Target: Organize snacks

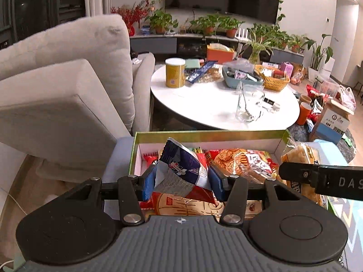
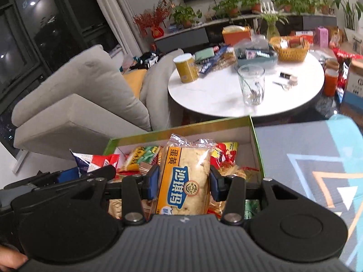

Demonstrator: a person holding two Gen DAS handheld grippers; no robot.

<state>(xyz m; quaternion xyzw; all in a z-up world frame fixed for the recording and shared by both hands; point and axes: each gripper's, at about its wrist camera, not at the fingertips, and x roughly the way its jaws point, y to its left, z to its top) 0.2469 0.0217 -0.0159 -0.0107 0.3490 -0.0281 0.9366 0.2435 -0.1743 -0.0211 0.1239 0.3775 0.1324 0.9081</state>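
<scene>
Both-handed at this moment, each tool carrying a snack above the same box. Left gripper [image 1: 182,181]: blue pads pressed against the two sides of a crumpled blue-and-silver packet [image 1: 181,170], jaws narrowed to the packet's width, so it is clamped. Packet is tilted, its torn-looking top corner pointing up and left, its lower edge hanging over a red-and-gold pack lying in the box [image 1: 204,136]. Box is green-rimmed with white inner walls, open at the top, and holds a jumble of wrappers, among them a red bag of round crackers [image 1: 240,161] on its right half. Right gripper [image 2: 183,183]: pads closed on the sides of a clear-wrapped pastry bar [image 2: 186,176] with a yellow-and-blue label, held roughly upright along the fingers, crimped end pointing away over the box [image 2: 181,128]. From the left wrist camera the same bar [image 1: 301,158] shows at the box's right edge, behind the black finger of the right tool. From the right wrist camera the blue-and-silver packet [image 2: 93,159] shows at far left, near the box's left corner. Box sits on a patterned mat [image 2: 317,158]. Beyond: a round white table [image 1: 215,106] with a drinking glass [image 1: 249,104], a yellow can [image 1: 174,72] and a yellow basket [image 1: 272,77]; a grey sofa [image 1: 68,79] to the left.
</scene>
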